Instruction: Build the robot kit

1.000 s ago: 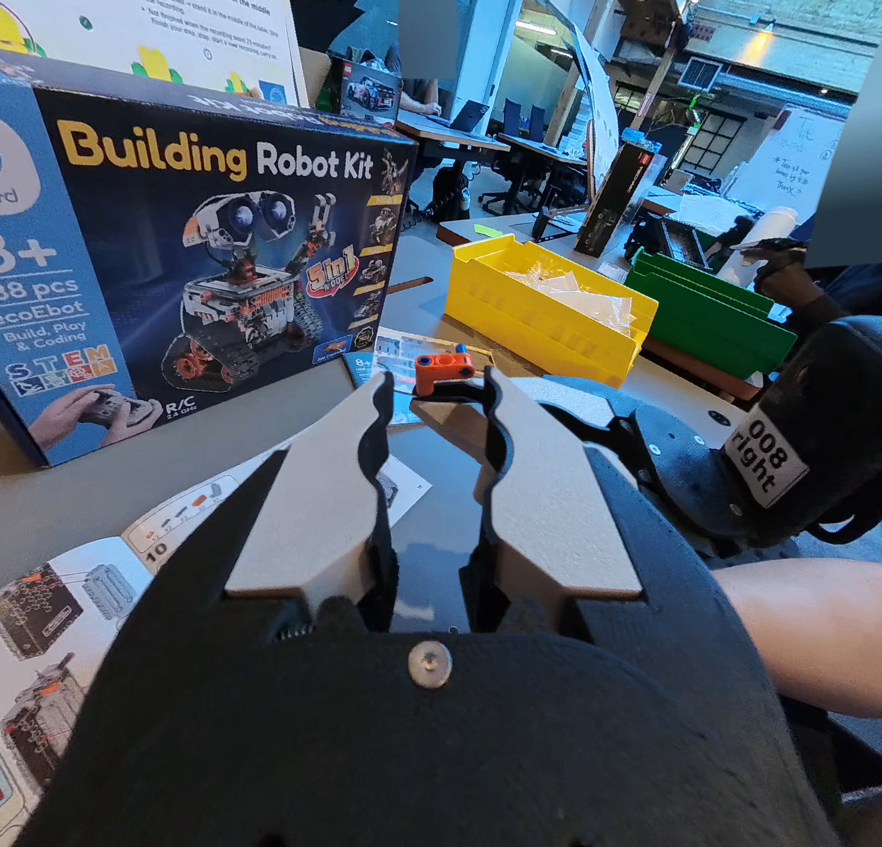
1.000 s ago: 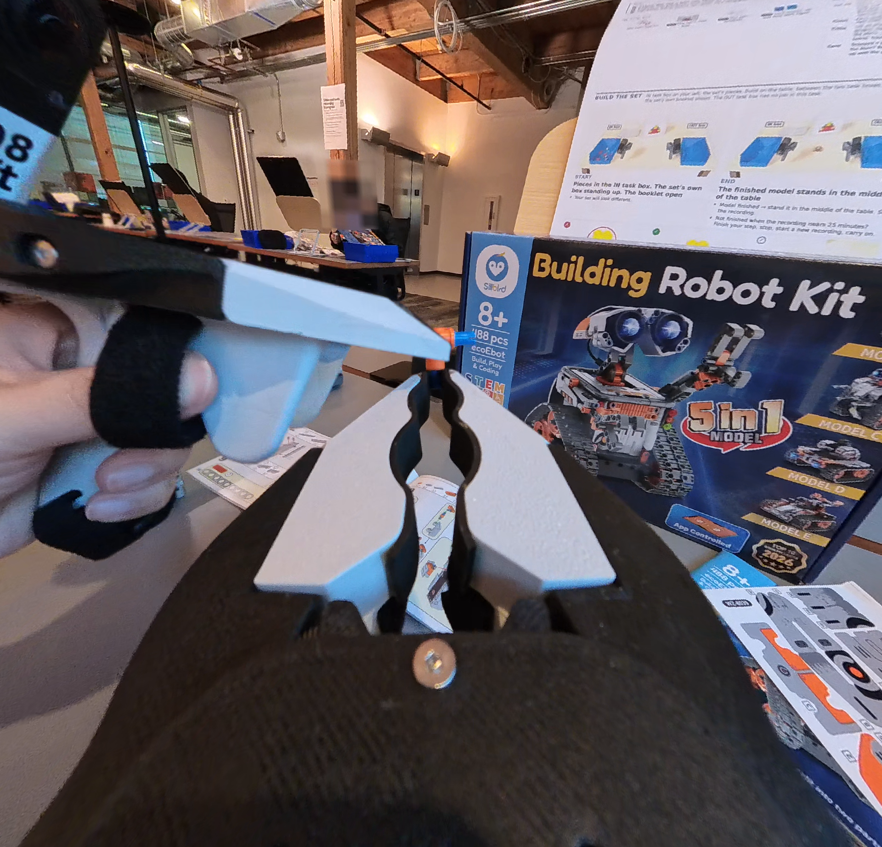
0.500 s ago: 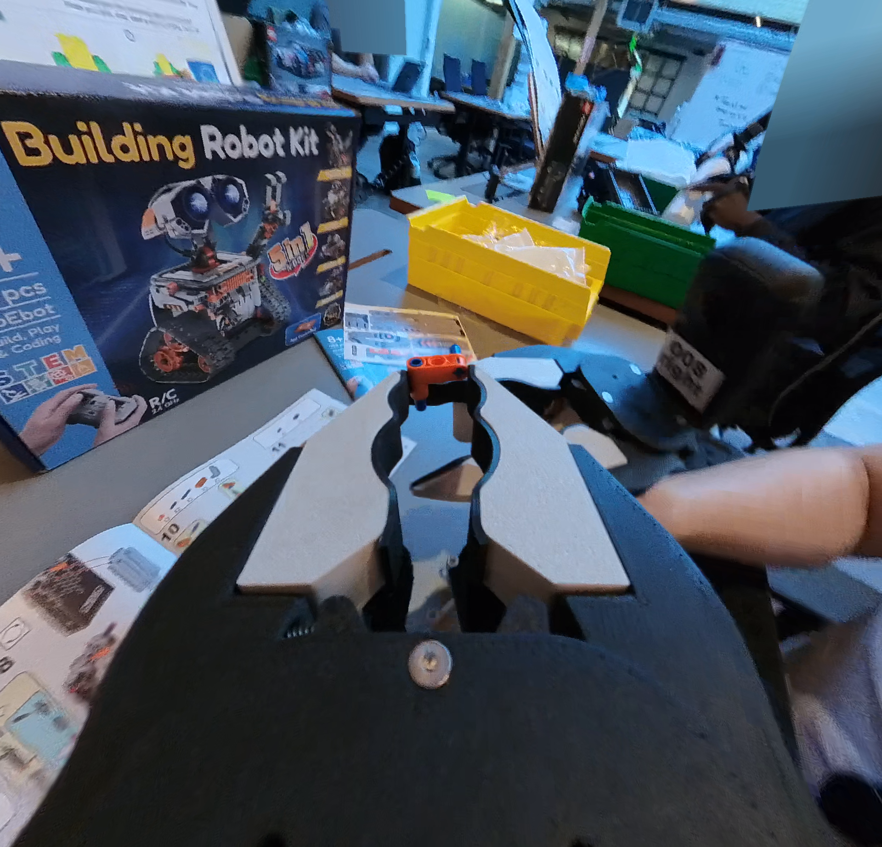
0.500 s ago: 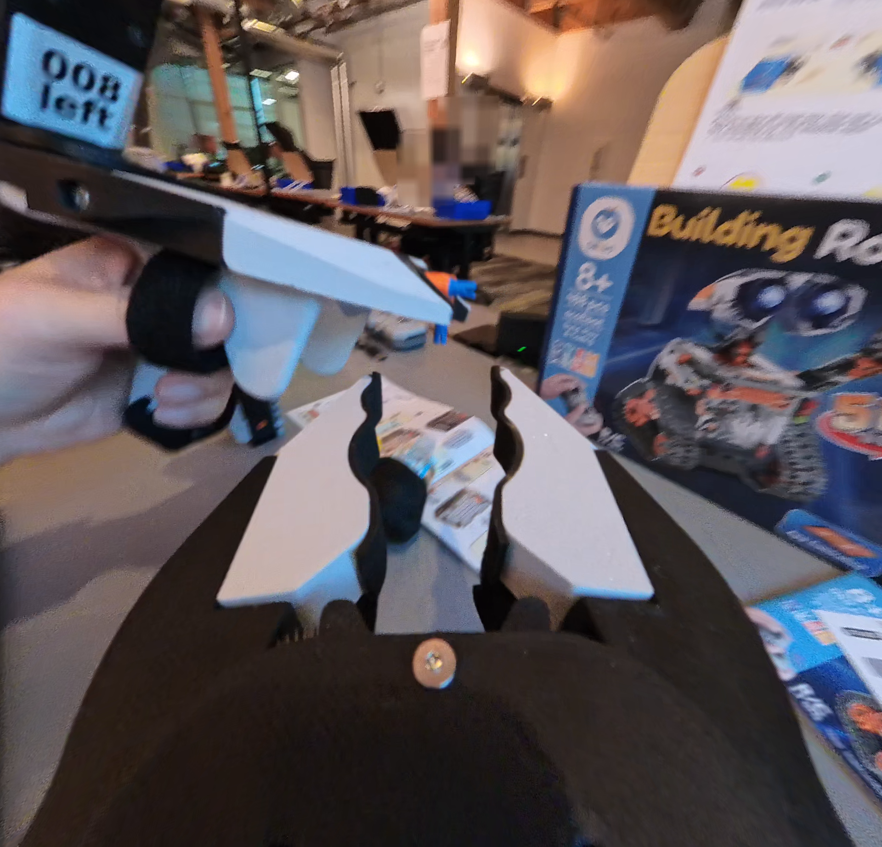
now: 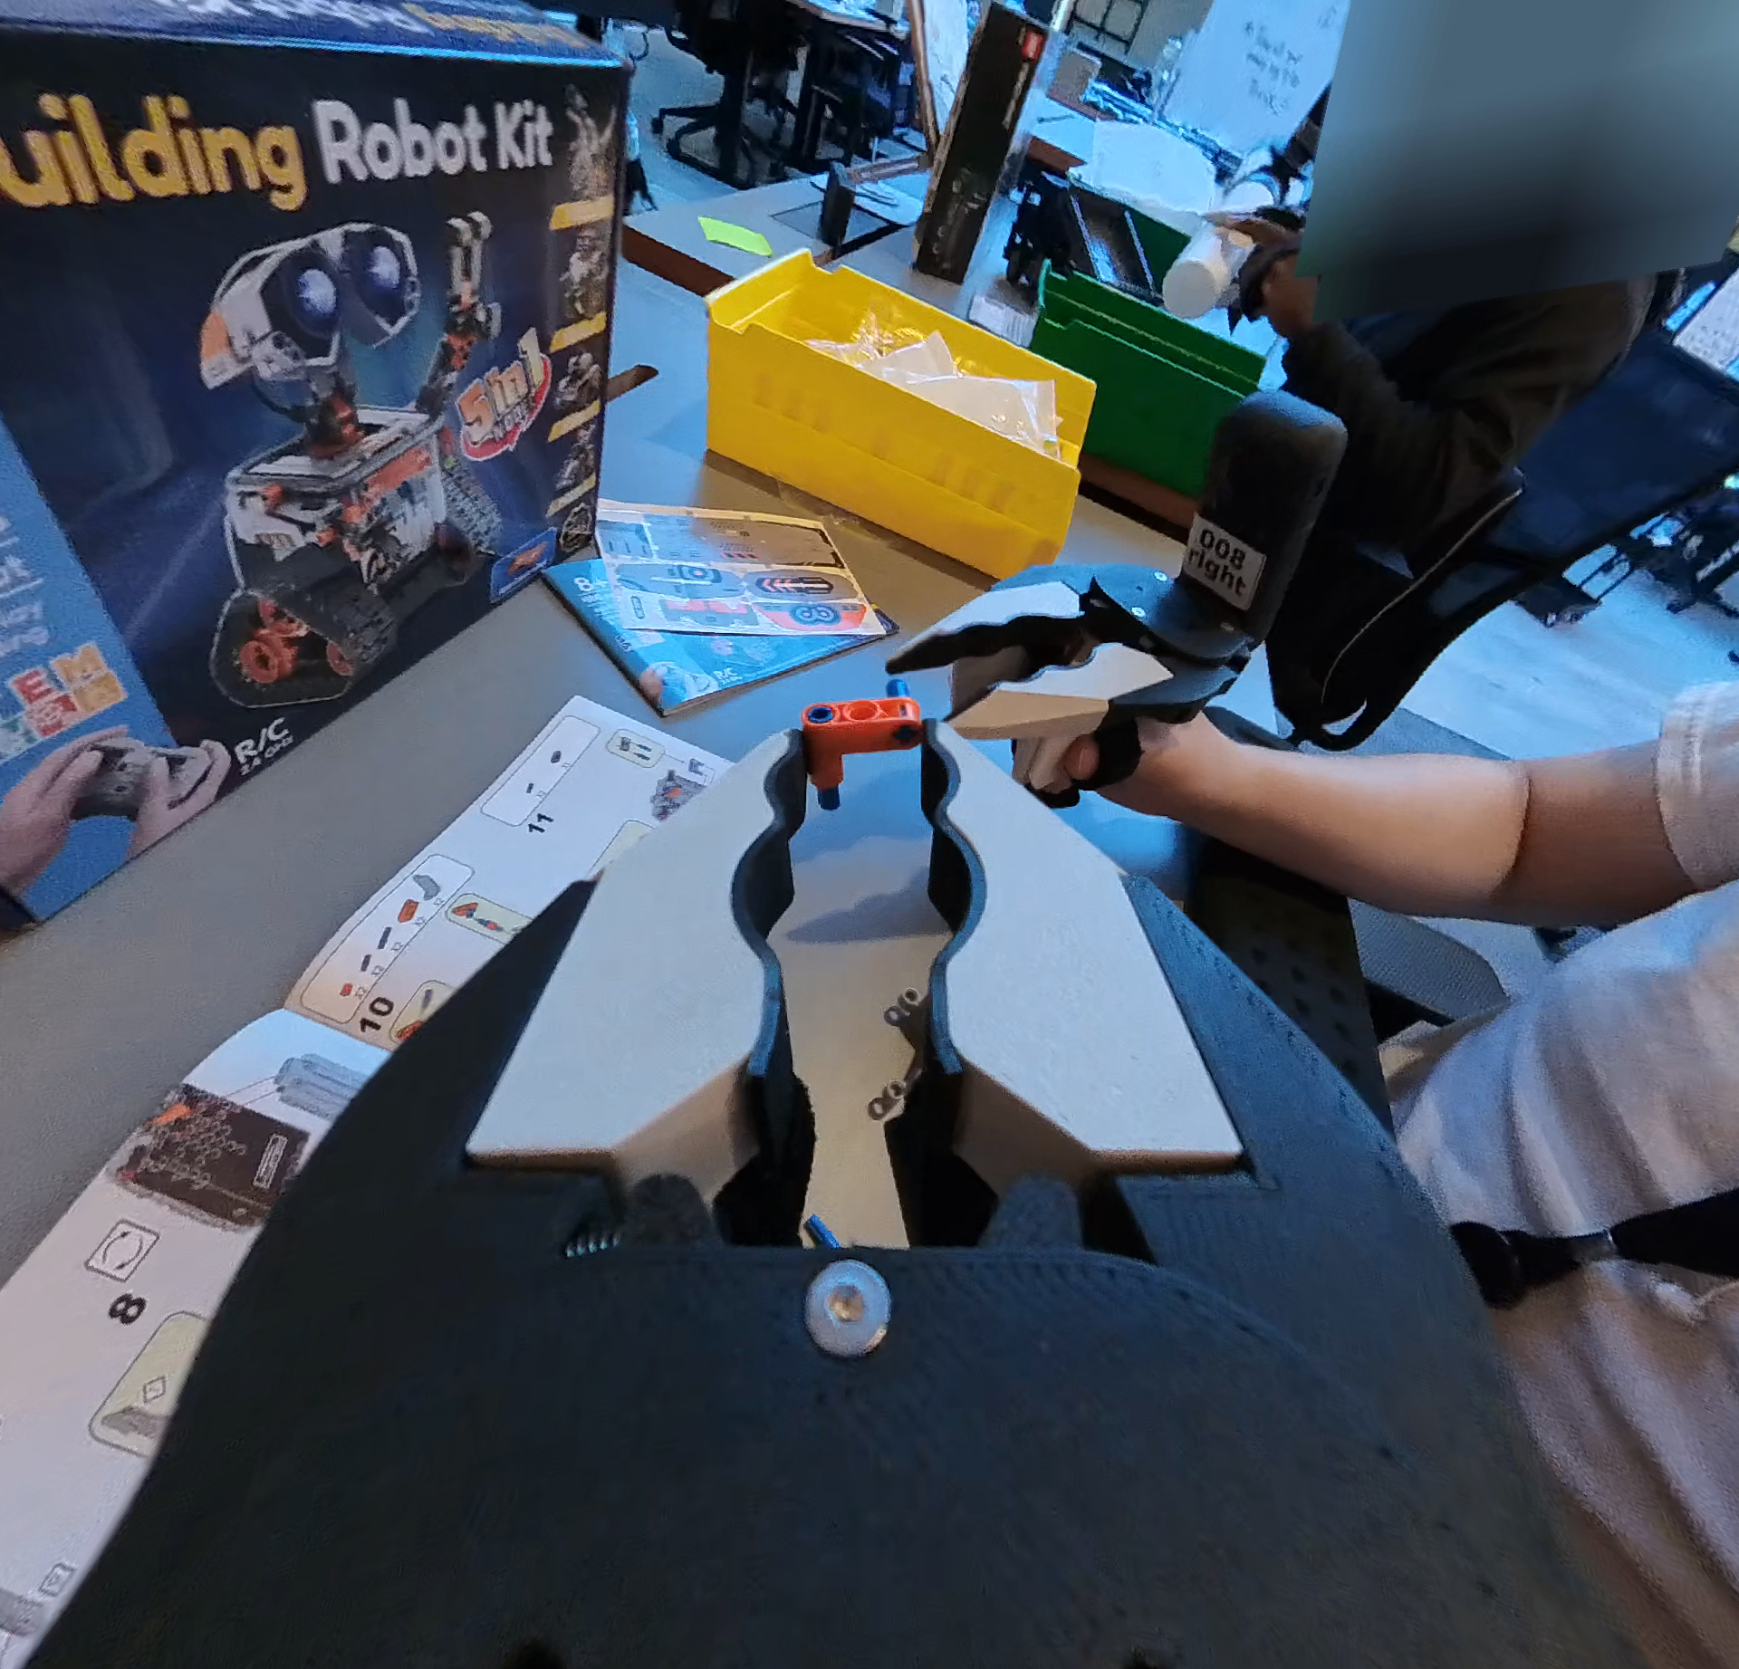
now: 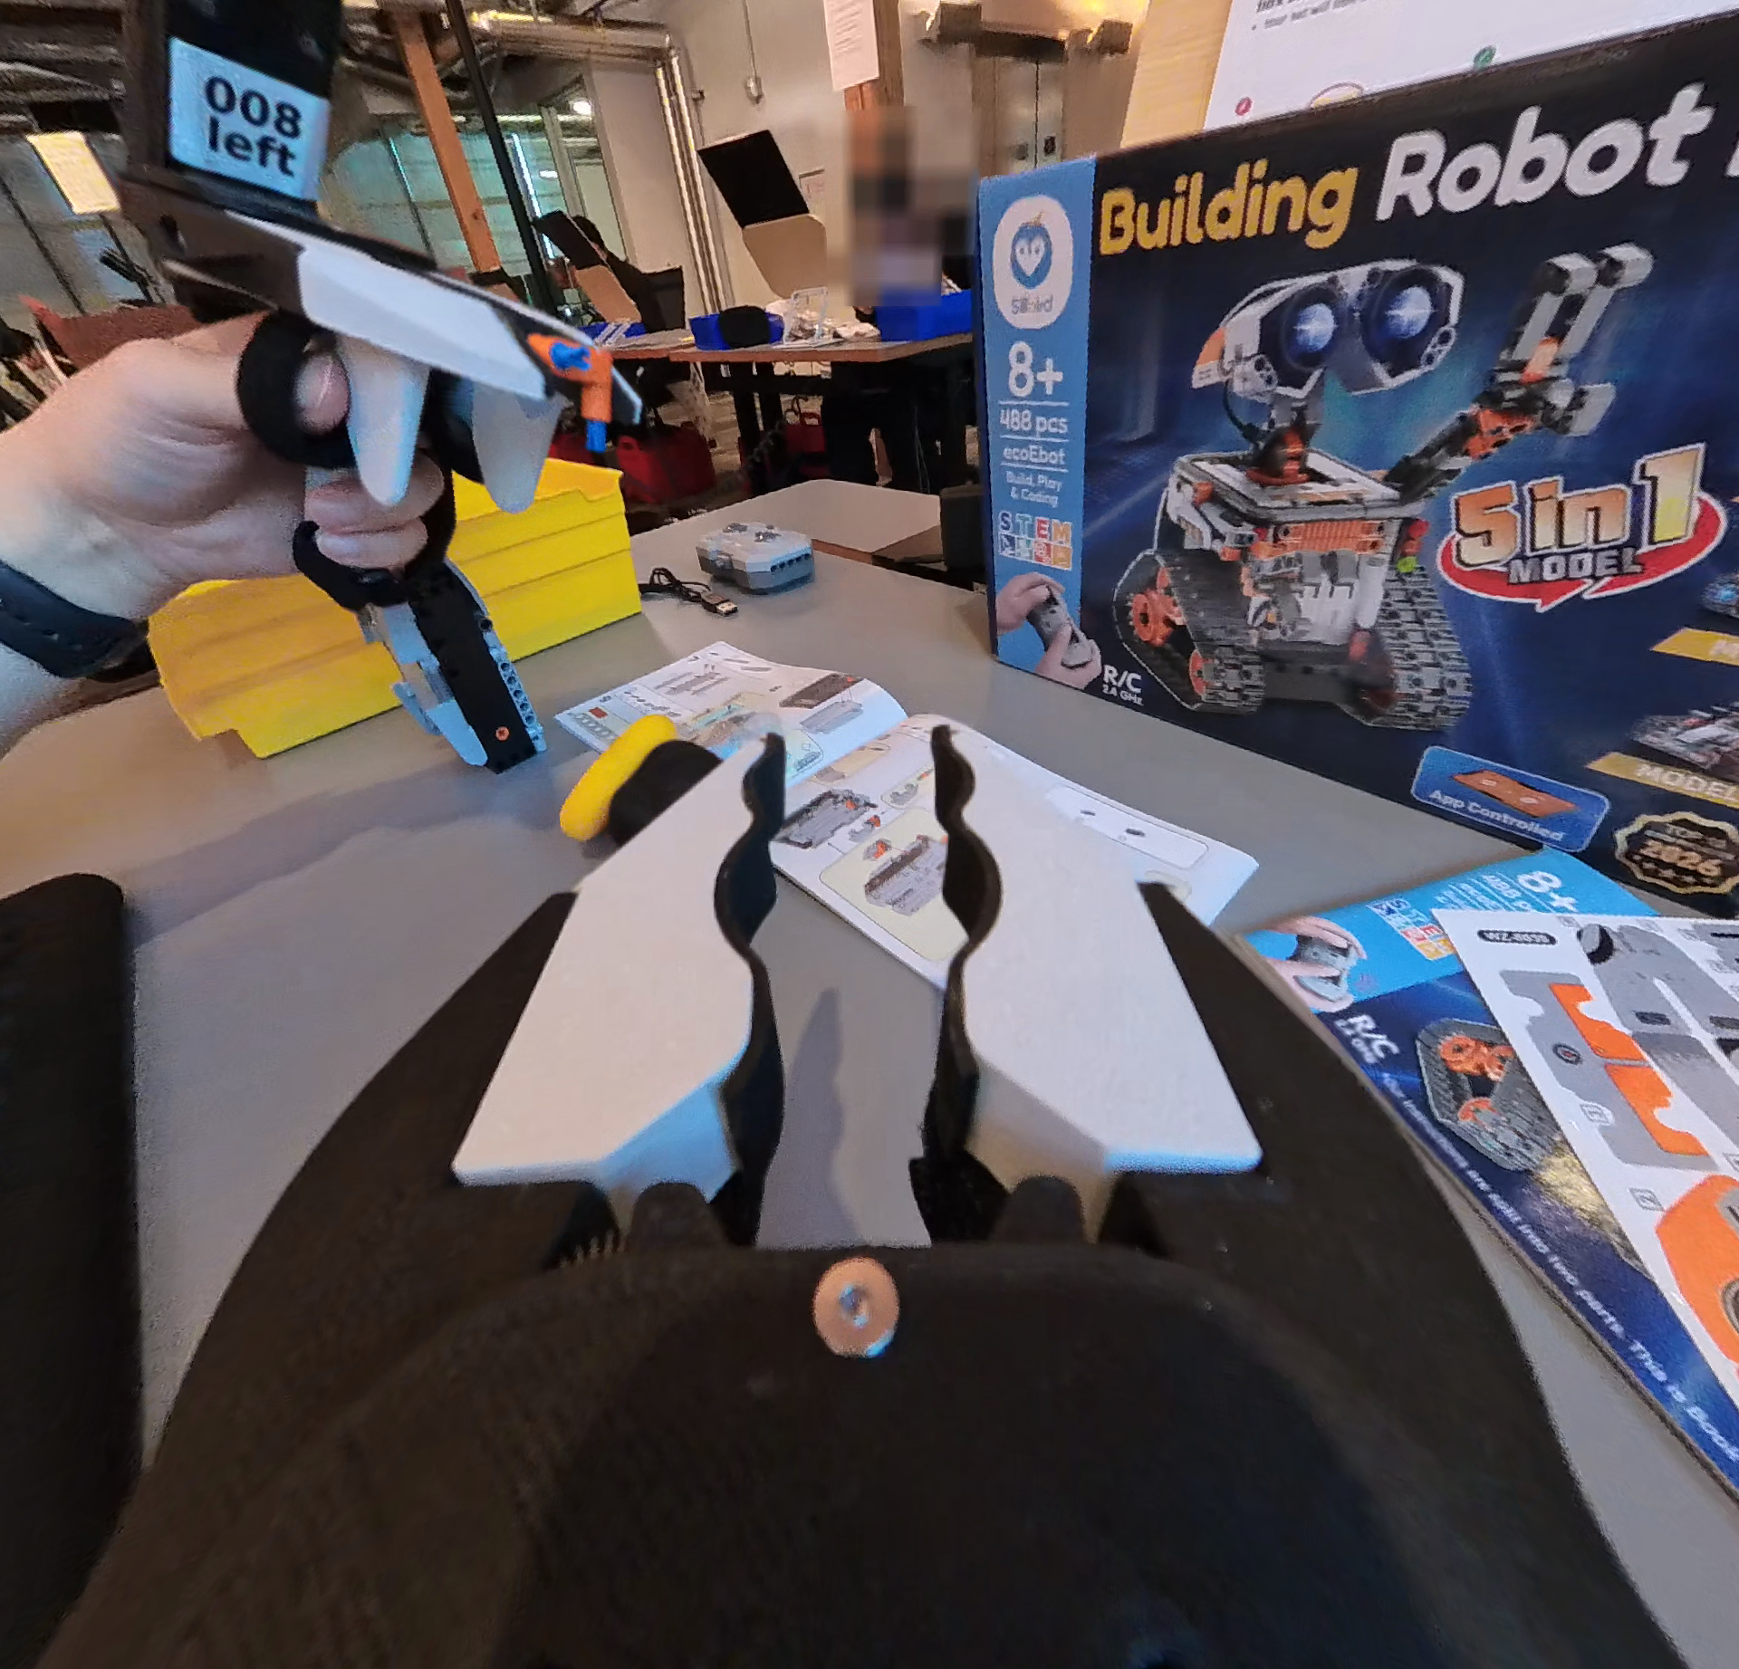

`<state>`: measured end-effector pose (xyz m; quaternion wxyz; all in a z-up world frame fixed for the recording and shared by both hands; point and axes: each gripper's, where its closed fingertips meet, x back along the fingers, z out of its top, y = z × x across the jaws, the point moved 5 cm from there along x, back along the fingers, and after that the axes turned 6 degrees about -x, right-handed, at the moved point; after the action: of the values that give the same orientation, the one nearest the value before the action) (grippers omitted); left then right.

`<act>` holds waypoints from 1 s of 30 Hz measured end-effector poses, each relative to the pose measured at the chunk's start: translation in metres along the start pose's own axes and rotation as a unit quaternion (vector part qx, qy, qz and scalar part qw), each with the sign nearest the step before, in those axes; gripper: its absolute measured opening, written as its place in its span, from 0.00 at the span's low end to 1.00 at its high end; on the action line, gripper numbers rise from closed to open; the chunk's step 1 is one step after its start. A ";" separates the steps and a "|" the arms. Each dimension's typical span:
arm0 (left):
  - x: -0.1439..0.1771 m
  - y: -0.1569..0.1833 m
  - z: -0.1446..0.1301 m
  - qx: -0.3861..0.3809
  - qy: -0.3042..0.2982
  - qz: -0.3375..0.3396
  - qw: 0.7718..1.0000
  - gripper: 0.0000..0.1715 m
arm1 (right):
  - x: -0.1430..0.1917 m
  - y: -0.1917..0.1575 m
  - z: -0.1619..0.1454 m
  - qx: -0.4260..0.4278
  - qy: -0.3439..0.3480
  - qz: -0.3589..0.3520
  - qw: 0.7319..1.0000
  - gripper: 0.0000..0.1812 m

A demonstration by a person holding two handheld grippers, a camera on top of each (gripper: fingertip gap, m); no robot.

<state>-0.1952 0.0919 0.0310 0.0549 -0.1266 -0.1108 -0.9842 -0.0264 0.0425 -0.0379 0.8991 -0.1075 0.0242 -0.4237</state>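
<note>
Printed lettering is borne by the blue kit box [image 6: 1317, 457] at the table's [image 6: 376, 918] far edge, by the open booklet [image 6: 894, 824], and by white labels [image 6: 247, 123] on the left gripper [image 5: 861, 744] and the right gripper [image 6: 854, 744].

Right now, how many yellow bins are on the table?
2: one yellow bin holding clear bags beside the green bin, another yellow bin behind the left gripper. Others may be hidden.

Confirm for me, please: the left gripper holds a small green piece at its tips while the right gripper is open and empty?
Not quite: the piece in the left gripper is orange, as the left wrist view shows. The right gripper is indeed open and empty.
</note>
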 end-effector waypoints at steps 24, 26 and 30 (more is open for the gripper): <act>0.004 0.012 -0.016 0.010 -0.070 0.057 0.996 0.13 | -0.026 -0.025 0.008 -0.158 -0.136 0.160 0.965 0.13; 0.002 0.013 -0.017 -0.012 -0.076 0.074 0.994 0.13 | -0.035 -0.027 0.044 -0.208 -0.185 0.189 0.942 0.15; -0.009 0.019 -0.018 -0.055 -0.070 0.116 0.989 0.13 | -0.065 -0.036 0.094 -0.214 -0.372 0.185 0.884 0.17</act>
<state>-0.1878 0.0705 0.0156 0.1535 -0.2096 -0.0447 -0.9646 -0.0829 0.0866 0.0589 0.8593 -0.4404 -0.2022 -0.1632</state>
